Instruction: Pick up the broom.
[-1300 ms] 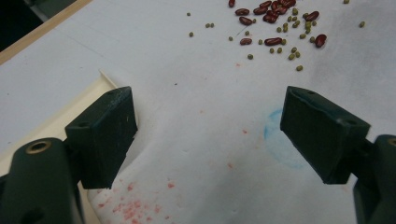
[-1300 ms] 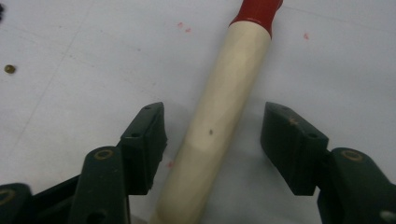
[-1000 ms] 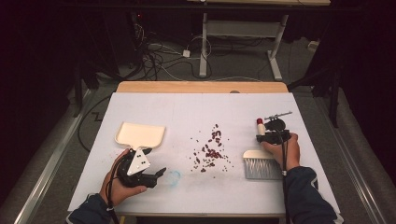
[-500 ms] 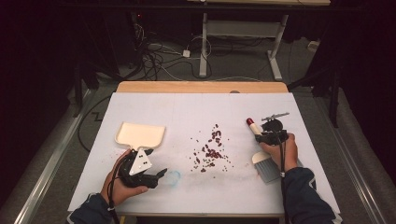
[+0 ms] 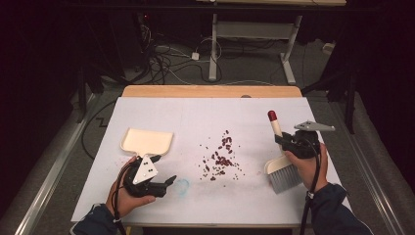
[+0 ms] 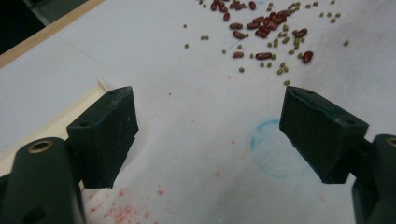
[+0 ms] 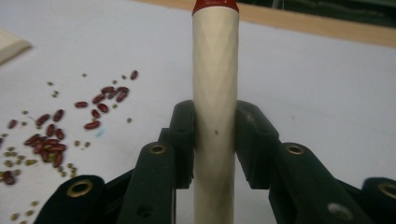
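The right claw (image 5: 285, 142) is squeezing the pale wooden handle of a small brush (image 5: 279, 161), and both of its jaws are pressing on the handle from the two sides. The jaws have just been closing on that handle. The brush is sitting near the right edge of the surface (image 5: 205, 112), with its red tip pointing toward the far edge and its grey bristles pointing toward the near edge. In the right gripper view, the handle (image 7: 215, 116) is standing straight up between the two black jaws. The left claw (image 5: 164, 185) is staying wide open with nothing between its jaws, and it is resting near the near left corner of the surface. A cream dustpan (image 5: 146, 142) is lying just beyond the left claw, closer to the left edge. A little pile of red and green beans (image 5: 221, 159) is lying scattered around the middle of the surface, between the dustpan and the brush. A faint blue ring (image 6: 275, 149) is showing on the surface just in front of the left claw, and some pink smudges (image 6: 126, 212) are showing close by.
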{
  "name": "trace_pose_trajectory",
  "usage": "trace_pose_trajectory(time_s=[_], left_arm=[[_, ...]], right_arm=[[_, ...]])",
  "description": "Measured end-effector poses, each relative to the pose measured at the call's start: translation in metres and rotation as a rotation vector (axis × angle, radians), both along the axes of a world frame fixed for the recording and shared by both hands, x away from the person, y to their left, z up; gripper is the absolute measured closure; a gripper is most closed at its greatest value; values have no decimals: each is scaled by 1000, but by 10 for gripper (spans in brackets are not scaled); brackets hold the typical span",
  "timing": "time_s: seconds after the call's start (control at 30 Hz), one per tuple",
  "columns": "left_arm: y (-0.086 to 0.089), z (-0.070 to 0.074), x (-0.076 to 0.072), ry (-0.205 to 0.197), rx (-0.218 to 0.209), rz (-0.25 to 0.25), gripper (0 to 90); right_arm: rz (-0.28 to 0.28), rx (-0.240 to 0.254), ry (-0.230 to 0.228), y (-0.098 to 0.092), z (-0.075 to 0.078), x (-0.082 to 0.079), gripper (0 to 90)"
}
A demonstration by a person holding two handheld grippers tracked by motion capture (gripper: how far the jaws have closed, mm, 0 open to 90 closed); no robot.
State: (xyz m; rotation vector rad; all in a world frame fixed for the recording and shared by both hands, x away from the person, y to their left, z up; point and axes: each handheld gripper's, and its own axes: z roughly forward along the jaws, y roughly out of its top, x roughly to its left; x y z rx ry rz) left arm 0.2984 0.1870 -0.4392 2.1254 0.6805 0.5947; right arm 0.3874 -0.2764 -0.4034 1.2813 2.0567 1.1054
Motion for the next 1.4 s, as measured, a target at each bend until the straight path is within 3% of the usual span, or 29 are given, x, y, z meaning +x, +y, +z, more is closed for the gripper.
trace_pose_trajectory(time_s=[0.13,0.2,0.23,0.47,0.57,0.6,0.63,0.67,0.7,0.77,0.8,0.83,0.9,1.07,1.23,1.3,1.33,1.4], left_arm=[[-6,6,-1,13,-46,-21,194],[-12,10,-1,11,-65,-34,196],[-21,14,-1,3,-70,-57,203],[-55,21,3,4,-77,-140,212],[-83,25,10,8,-83,-182,220],[-105,29,14,7,-85,-218,220],[-105,29,14,7,-85,-218,222],[-128,32,18,4,-81,-245,224],[-128,32,18,4,-81,-245,227],[-149,34,23,19,-96,-265,230],[-168,34,28,40,-119,-283,233],[-168,34,28,40,-119,-283,234],[-191,32,33,53,-128,-288,238],[-207,28,37,71,-139,-268,312],[-201,25,40,94,-163,-269,443],[-199,25,40,99,-173,-278,534],[-196,25,40,103,-181,-283,534],[-191,26,40,95,-185,-293,641]], right_arm=[[25,34,-75,2,11,-18,703],[26,39,-88,3,13,-21,703],[37,53,-118,4,16,-25,703],[59,72,-190,10,24,-32,705],[73,78,-203,14,25,-34,705],[78,82,-209,15,25,-35,705],[86,82,-215,17,26,-36,705],[90,82,-226,18,27,-38,705],[90,82,-226,18,27,-38,705],[107,83,-242,21,30,-41,705],[120,96,-255,25,34,-46,705],[129,98,-261,27,36,-48,705],[139,95,-280,33,40,-55,705],[171,89,-315,49,46,-70,704],[198,97,-337,61,49,-81,703],[215,90,-346,65,50,-85,702],[215,90,-346,65,50,-85,702],[232,95,-350,68,53,-88,701]])
